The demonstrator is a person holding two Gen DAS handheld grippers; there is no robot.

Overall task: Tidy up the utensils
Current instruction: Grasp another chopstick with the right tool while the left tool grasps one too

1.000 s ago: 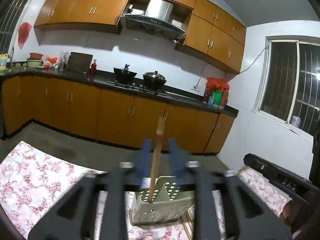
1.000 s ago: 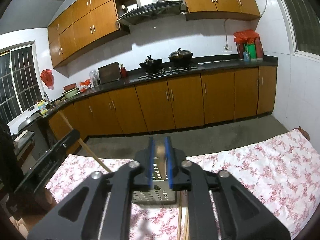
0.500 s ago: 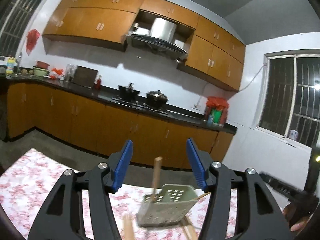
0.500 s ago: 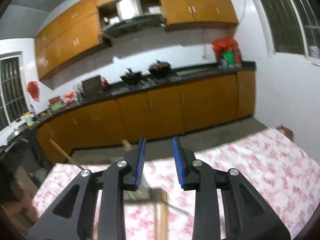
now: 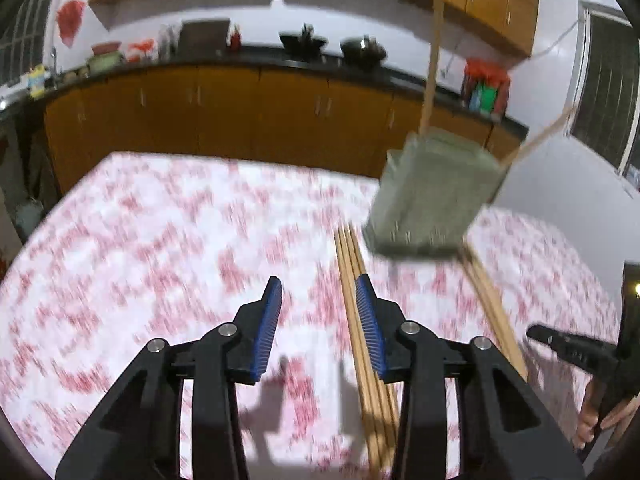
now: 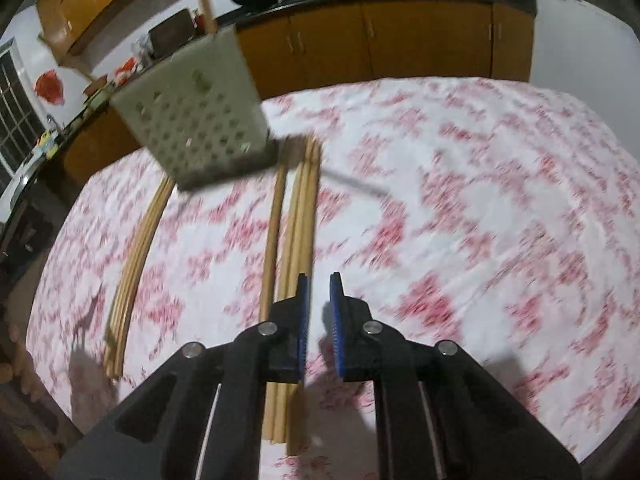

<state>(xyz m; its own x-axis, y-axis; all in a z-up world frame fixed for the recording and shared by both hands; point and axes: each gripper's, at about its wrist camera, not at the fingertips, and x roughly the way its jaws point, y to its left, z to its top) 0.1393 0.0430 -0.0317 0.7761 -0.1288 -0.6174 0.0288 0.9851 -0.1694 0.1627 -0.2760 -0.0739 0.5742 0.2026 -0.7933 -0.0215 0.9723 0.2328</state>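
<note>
Wooden chopsticks (image 5: 362,344) beside left hand-held gripper (image 5: 318,300) (unheld)

Both wrist views were dim and yellowish, with heavy motion blur smearing the floral tablecloth (image 5: 168,240) and the perforated holder (image 6: 192,120). Fisheye distortion bowed the counter line and darkened the corners. Soft shadows of the grippers fell on the cloth below them.

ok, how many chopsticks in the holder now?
2. In the left wrist view, an upright chopstick at the holder's left, a leaning chopstick at its right; others may be hidden.
</note>
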